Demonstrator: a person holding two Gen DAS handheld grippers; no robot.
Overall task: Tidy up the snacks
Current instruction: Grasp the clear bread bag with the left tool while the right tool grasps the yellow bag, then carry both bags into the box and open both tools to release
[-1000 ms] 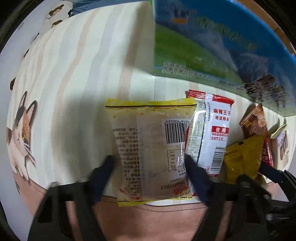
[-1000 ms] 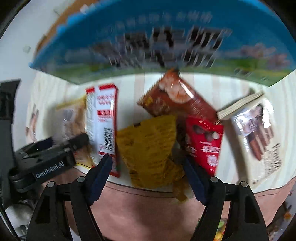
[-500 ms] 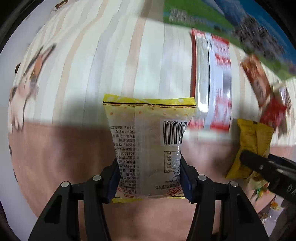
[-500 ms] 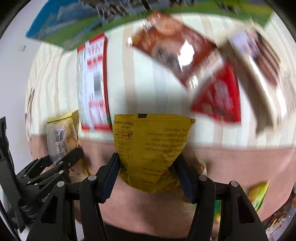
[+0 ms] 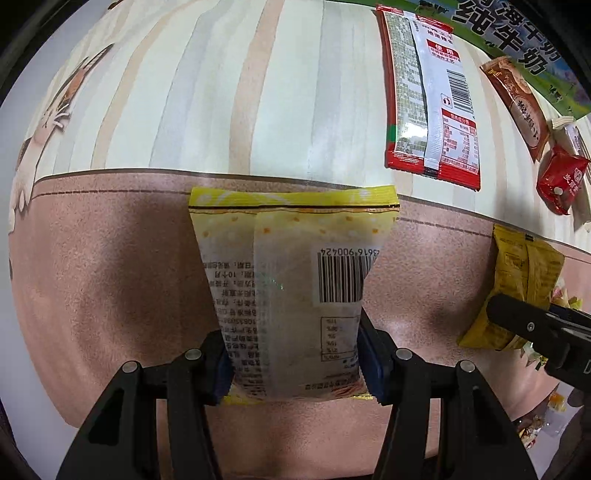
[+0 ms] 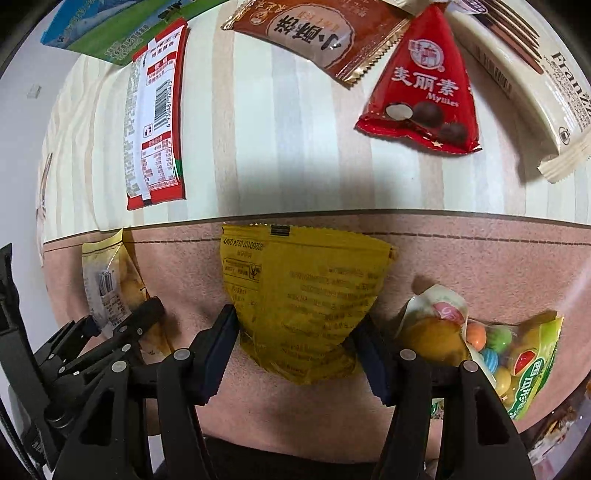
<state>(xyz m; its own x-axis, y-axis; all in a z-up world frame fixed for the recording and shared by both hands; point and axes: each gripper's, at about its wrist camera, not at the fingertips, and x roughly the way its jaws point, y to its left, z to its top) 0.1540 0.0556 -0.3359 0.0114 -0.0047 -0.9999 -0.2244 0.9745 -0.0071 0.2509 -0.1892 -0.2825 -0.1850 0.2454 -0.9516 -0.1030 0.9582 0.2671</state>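
Blue pads of the left claw pinch the lower sides of a pale yellow packet, jaws drawn in narrow with the wrapper creased between them; the right claw likewise has its pads pressed on the flanks of a mustard-yellow bag, set a little wider and having just eased slightly while the bag stays caught between them; each claw therefore carries one snack, and both hang over the pinkish-brown band along the near edge of the surface.

Judging by this, the step in hand is the carry of two picked snacks toward wherever they are to be grouped; a bag of coloured candies lies at the near edge on the right, just beside the mustard bag, so the next move probably calls for lowering each packet flat, clear of its neighbour, and only then spreading the jaws; the thin film could slip or fold if released while tilted.

Seen back-side up, the pale packet shows a barcode, small print and a sealed yellow top seam; its film looks translucent; the mustard bag is crumpled, tapering toward the pads, printed side reversed.

Further out on the striped pale part of the surface lie a long red-and-white sachet, a brown wrapper, a red triangular pouch and a cream wafer pack, all toward the far edge, well apart from the claws; a blue-and-green milk carton stands along the far edge.
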